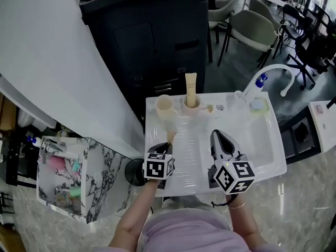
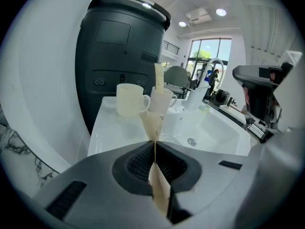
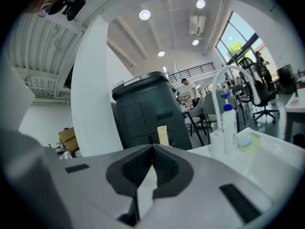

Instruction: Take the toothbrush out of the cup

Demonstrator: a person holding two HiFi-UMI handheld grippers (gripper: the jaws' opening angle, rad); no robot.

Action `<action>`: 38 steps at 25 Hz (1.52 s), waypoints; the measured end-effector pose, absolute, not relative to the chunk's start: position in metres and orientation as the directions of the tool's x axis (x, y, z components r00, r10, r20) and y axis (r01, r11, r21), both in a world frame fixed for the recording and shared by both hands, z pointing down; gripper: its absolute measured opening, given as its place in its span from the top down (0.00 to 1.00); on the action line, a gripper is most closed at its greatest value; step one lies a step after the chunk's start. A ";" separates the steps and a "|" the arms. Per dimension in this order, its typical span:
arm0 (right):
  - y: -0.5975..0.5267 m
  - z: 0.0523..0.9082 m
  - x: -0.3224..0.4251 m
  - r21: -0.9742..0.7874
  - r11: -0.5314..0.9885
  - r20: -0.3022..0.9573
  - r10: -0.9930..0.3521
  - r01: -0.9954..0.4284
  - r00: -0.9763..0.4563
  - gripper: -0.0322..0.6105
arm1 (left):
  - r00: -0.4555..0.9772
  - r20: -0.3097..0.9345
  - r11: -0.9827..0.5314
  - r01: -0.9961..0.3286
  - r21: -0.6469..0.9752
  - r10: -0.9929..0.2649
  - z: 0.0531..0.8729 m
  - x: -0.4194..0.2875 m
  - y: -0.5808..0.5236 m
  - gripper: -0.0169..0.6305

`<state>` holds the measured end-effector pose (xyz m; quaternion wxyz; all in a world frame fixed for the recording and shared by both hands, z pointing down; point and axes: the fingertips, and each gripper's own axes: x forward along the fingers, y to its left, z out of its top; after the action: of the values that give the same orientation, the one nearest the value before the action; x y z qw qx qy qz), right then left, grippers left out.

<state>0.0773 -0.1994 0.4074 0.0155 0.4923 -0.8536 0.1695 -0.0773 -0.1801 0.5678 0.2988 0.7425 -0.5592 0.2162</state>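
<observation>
My left gripper (image 1: 169, 143) (image 2: 155, 143) is shut on the toothbrush (image 2: 152, 122) (image 1: 171, 136), a flat beige piece that sticks out forward past the jaws. It hangs low over the white counter (image 1: 184, 151), on the near side of the two cups. The cup (image 1: 191, 108) (image 2: 162, 101) behind it holds a tall beige tube (image 1: 190, 87) (image 2: 158, 76). A cream mug (image 1: 164, 108) (image 2: 129, 99) stands to its left, empty as far as I can see. My right gripper (image 1: 214, 134) (image 3: 152, 148) is shut with nothing in it, over the basin's left side.
A sink basin (image 1: 257, 140) (image 2: 209, 128) fills the counter's right half, with a curved faucet (image 1: 273, 72) and a blue-capped bottle (image 1: 261, 80) (image 3: 229, 123) behind it. A large dark bin (image 1: 152, 41) stands behind the counter, with a marble-patterned rack (image 1: 63, 177) to its left.
</observation>
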 end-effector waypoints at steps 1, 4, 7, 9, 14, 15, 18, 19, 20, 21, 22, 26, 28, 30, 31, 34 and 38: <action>-0.200 0.408 0.078 -0.274 0.456 0.196 -0.836 -0.847 -0.513 0.95 | 0.278 0.665 -0.194 -0.961 0.199 -0.693 0.572 -0.077 -0.183 0.95; -0.202 0.409 0.083 -0.272 0.447 0.200 -0.840 -0.852 -0.504 0.95 | 0.263 0.696 -0.188 -0.965 0.184 -0.668 0.586 -0.076 -0.189 0.95; -0.206 0.411 0.088 -0.271 0.437 0.203 -0.845 -0.858 -0.494 0.95 | 0.250 0.723 -0.181 -0.968 0.173 -0.645 0.598 -0.075 -0.194 0.95; -0.208 0.412 0.090 -0.272 0.429 0.206 -0.848 -0.861 -0.488 0.95 | 0.242 0.738 -0.180 -0.970 0.164 -0.630 0.604 -0.074 -0.197 0.95; -0.215 0.415 0.094 -0.273 0.418 0.214 -0.852 -0.866 -0.479 0.95 | 0.210 0.773 -0.191 -0.975 0.117 -0.599 0.614 -0.073 -0.202 0.94; -0.216 0.416 0.094 -0.273 0.418 0.215 -0.852 -0.867 -0.478 0.95 | 0.197 0.781 -0.193 -0.976 0.099 -0.593 0.616 -0.074 -0.203 0.94; -0.219 0.416 0.093 -0.273 0.418 0.217 -0.851 -0.866 -0.479 0.95 | 0.151 0.803 -0.201 -0.979 0.041 -0.577 0.621 -0.078 -0.204 0.91; -0.220 0.417 0.093 -0.273 0.418 0.217 -0.851 -0.866 -0.479 0.95 | 0.144 0.806 -0.204 -0.979 0.030 -0.575 0.622 -0.078 -0.204 0.89; -0.221 0.417 0.092 -0.274 0.419 0.217 -0.850 -0.866 -0.480 0.95 | 0.142 0.806 -0.206 -0.978 0.026 -0.575 0.622 -0.078 -0.204 0.88; -0.222 0.417 0.091 -0.274 0.420 0.218 -0.849 -0.865 -0.481 0.95 | 0.145 0.803 -0.206 -0.978 0.029 -0.578 0.622 -0.079 -0.205 0.86; -0.223 0.417 0.090 -0.275 0.422 0.218 -0.848 -0.864 -0.483 0.95 | 0.150 0.799 -0.207 -0.978 0.033 -0.583 0.621 -0.079 -0.205 0.84; -0.227 0.418 0.085 -0.277 0.432 0.219 -0.841 -0.858 -0.494 0.95 | 0.163 0.760 -0.239 -0.971 0.010 -0.629 0.603 -0.083 -0.214 0.77; -0.229 0.419 0.081 -0.279 0.439 0.217 -0.837 -0.854 -0.501 0.95 | 0.191 0.724 -0.253 -0.967 0.023 -0.663 0.583 -0.084 -0.222 0.74; -0.230 0.418 0.079 -0.279 0.445 0.215 -0.835 -0.851 -0.507 0.95 | 0.224 0.675 -0.261 -0.964 0.048 -0.703 0.556 -0.083 -0.232 0.74; -0.231 0.417 0.079 -0.280 0.447 0.213 -0.834 -0.850 -0.509 0.95 | 0.237 0.644 -0.264 -0.963 0.056 -0.728 0.541 -0.082 -0.238 0.74; -0.234 0.414 0.082 -0.279 0.447 0.205 -0.837 -0.850 -0.507 0.95 | 0.276 0.525 -0.288 -0.956 0.061 -0.805 0.493 -0.077 -0.264 0.74; -0.239 0.411 0.086 -0.279 0.439 0.199 -0.843 -0.854 -0.499 0.95 | 0.331 0.400 -0.336 -0.940 0.061 -0.854 0.451 -0.066 -0.303 0.71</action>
<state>0.0864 -0.2389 0.4114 0.0152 0.5003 -0.8482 0.1734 -0.0661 -0.3031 0.4507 0.1421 0.8034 -0.5583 0.1503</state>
